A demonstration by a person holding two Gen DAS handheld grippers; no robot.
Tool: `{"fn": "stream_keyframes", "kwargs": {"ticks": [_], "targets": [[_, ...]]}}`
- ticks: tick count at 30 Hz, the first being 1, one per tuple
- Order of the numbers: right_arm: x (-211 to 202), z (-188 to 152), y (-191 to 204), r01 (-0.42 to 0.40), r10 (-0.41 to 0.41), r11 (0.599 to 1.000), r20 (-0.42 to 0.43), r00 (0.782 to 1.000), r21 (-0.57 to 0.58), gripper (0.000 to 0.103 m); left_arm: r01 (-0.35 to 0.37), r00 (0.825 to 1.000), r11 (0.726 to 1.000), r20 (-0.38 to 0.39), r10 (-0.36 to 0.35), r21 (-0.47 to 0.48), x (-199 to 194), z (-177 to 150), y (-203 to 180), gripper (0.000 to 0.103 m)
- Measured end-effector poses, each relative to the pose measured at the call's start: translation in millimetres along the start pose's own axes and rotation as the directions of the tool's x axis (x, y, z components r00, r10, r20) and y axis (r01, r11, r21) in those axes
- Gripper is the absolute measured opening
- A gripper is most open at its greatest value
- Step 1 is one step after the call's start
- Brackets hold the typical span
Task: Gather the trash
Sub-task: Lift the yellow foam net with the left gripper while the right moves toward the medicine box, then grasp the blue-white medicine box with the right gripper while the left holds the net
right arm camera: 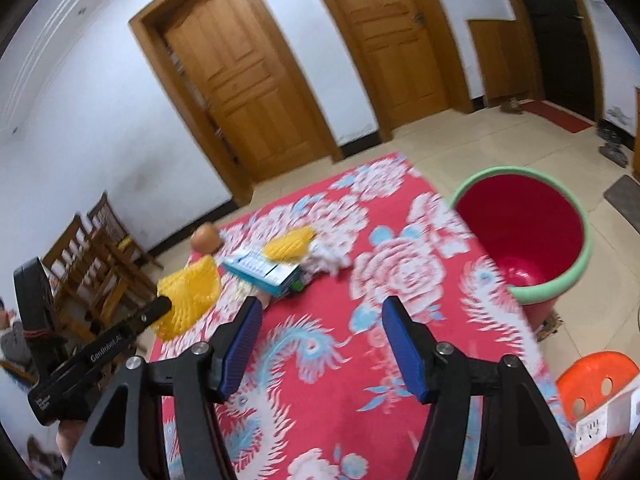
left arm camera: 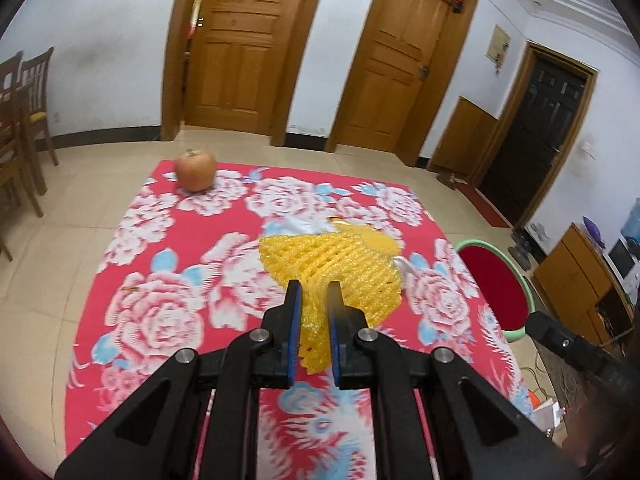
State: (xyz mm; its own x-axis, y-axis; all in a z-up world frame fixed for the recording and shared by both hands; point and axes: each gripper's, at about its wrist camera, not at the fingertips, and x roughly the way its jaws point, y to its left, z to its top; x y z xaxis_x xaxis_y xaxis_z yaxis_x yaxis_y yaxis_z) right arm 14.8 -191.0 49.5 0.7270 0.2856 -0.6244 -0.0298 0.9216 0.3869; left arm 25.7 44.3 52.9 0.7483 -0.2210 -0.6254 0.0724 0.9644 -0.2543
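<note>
Left wrist view: left gripper clamped on a yellow foam net, carried above the floral cloth, the bin off to the right of it; step in hand, judged: carrying the net to the bin. Right wrist view: right gripper jaws apart and empty above the cloth; a second net, tissue and blue box lie left of the bin, so next the held net needs releasing over the bin's rim.

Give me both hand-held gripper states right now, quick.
Left hand-held gripper: closed on the yellow foam net.
Right hand-held gripper: open, nothing between its fingers.
</note>
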Motion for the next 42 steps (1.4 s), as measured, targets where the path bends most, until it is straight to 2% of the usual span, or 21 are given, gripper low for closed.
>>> {"fn": "stream_keyframes", "kwargs": {"ticks": [9, 18, 23, 26, 31, 36, 40, 42], "targets": [[58.6, 4.5, 29.9, -0.074, 0.070, 0.997, -0.125, 0.990, -0.023, 0.066, -0.080, 0.997, 0.994, 0.001, 0.081, -0.080, 8.7, 0.5, 50.2, 0.011], [106.6, 10.2, 58.3, -0.032, 0.021, 0.997, -0.149, 0.989, -0.074, 0.075, -0.106, 0.994, 0.989, -0.013, 0.105, -0.106, 30.8, 5.8, 88.4, 0.011], [137.3, 20.5, 72.1, 0.017, -0.027, 0.998, -0.171, 0.985, -0.060, 0.086, -0.082, 0.997, 0.988, -0.010, 0.081, -0.130, 38.4, 9.0, 103.9, 0.011], [154.2, 24.8, 76.4, 0.045, -0.043, 0.999, -0.176, 0.983, 0.009, 0.103, -0.054, 0.998, 0.988, -0.025, 0.051, -0.142, 46.1, 8.0, 108.5, 0.011], [174.5, 28.1, 79.6, 0.101, -0.077, 0.988, -0.194, 0.978, 0.116, 0.103, -0.012, 1.000, 0.987, -0.016, 0.009, -0.159, 49.5, 6.8, 110.7, 0.011], [189.4, 31.3, 84.0, 0.188, -0.164, 0.975, -0.192, 0.968, 0.118, 0.103, 0.014, 1.000, 0.986, -0.011, -0.017, -0.165, 51.4, 5.8, 112.3, 0.011], [200.4, 31.0, 81.9, 0.214, -0.178, 0.967, -0.233, 0.956, 0.139, 0.103, 0.026, 0.999, 0.986, -0.026, -0.031, -0.165, 55.2, 4.5, 112.7, 0.011], [202.2, 30.2, 79.2, 0.208, -0.168, 0.966, -0.236, 0.957, 0.155, 0.103, 0.036, 0.999, 0.985, -0.031, -0.042, -0.167, 56.9, 4.0, 112.6, 0.011]]}}
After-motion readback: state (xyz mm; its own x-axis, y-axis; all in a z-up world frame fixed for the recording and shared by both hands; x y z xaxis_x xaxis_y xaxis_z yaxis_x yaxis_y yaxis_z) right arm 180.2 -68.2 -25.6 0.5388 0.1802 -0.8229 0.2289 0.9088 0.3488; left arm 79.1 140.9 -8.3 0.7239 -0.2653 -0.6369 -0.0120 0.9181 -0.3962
